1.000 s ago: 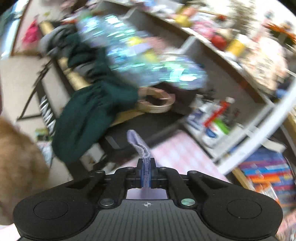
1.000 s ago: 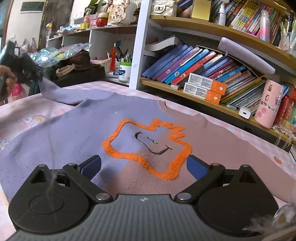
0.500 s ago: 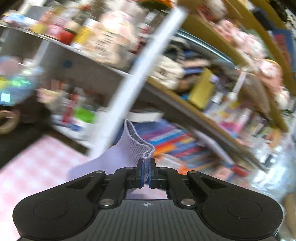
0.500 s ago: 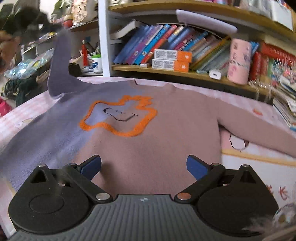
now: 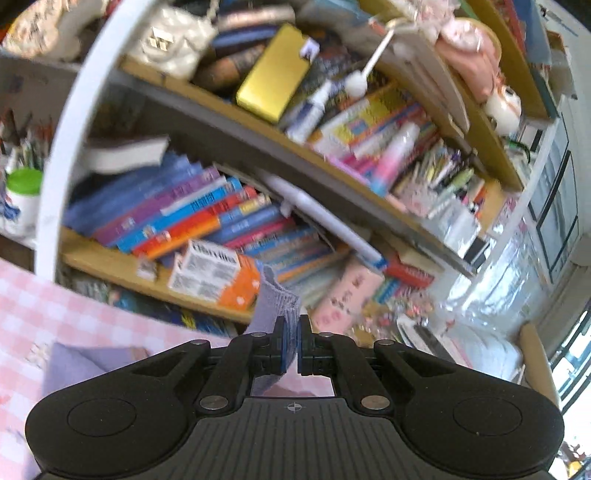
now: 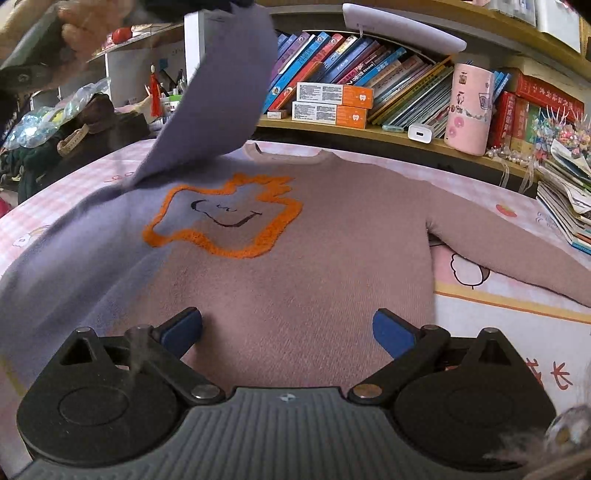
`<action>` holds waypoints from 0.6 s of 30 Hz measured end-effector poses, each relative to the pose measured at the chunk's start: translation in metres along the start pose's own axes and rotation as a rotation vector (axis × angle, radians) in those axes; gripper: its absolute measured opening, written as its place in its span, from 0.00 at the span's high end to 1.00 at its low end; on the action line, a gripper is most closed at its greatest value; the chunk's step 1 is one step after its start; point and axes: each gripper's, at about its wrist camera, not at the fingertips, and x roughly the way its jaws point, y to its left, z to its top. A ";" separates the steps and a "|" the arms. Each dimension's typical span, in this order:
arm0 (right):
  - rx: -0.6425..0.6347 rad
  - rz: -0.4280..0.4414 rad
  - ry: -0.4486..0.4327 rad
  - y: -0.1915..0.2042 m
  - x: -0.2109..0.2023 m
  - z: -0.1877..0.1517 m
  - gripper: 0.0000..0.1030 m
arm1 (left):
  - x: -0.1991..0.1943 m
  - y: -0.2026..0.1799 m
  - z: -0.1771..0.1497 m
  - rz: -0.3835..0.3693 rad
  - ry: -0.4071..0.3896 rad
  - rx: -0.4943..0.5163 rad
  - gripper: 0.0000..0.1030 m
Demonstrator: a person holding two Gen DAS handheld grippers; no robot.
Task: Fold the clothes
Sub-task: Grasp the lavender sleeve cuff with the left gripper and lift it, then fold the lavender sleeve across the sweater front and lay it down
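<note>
A: Sweater point(image 6: 314, 258)?
B: Half lilac, half dusty pink. Fuzzy orange outline point(image 6: 221, 218) on the chest, black squiggle inside.
A: Lifted sleeve point(image 6: 218, 96)?
B: Lilac, ribbed cuff point(image 5: 277, 302).
A: Cloth point(image 6: 517, 295) underneath?
B: Pink-white check, cartoon prints, a yellow stripe.
A: Grippers?
B: Black, blue pads point(image 6: 388, 332).
A: Shelf?
B: Orange-white boxes point(image 6: 332, 103), pink cup point(image 6: 467, 110).

- Left hand-held gripper point(image 5: 290, 341): jaws pressed together on the ribbed sleeve cuff point(image 5: 277, 301), raised, pointing slightly below level.
- Left hand point(image 6: 79, 22): bare, wrapped round the gripper's handle, seen high at upper left from the right wrist view.
- Right hand-held gripper point(image 6: 287, 334): blue fingers point(image 6: 183, 330) spread wide, nothing between them, tilted downward, hovering low.
</note>
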 end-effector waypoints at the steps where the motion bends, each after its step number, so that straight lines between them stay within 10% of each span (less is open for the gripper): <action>1: 0.003 0.001 0.000 -0.001 0.000 0.000 0.03 | 0.005 0.000 -0.003 -0.002 0.010 -0.007 0.97; 8: 0.021 0.005 0.005 -0.003 0.000 0.001 0.03 | 0.037 0.001 -0.029 0.001 0.077 -0.047 0.96; 14: 0.024 0.004 0.007 -0.003 0.001 0.002 0.03 | 0.037 -0.004 -0.040 -0.003 0.105 -0.012 0.43; 18: 0.023 0.001 0.010 -0.002 0.001 0.001 0.03 | 0.008 -0.006 -0.037 -0.004 0.060 0.105 0.41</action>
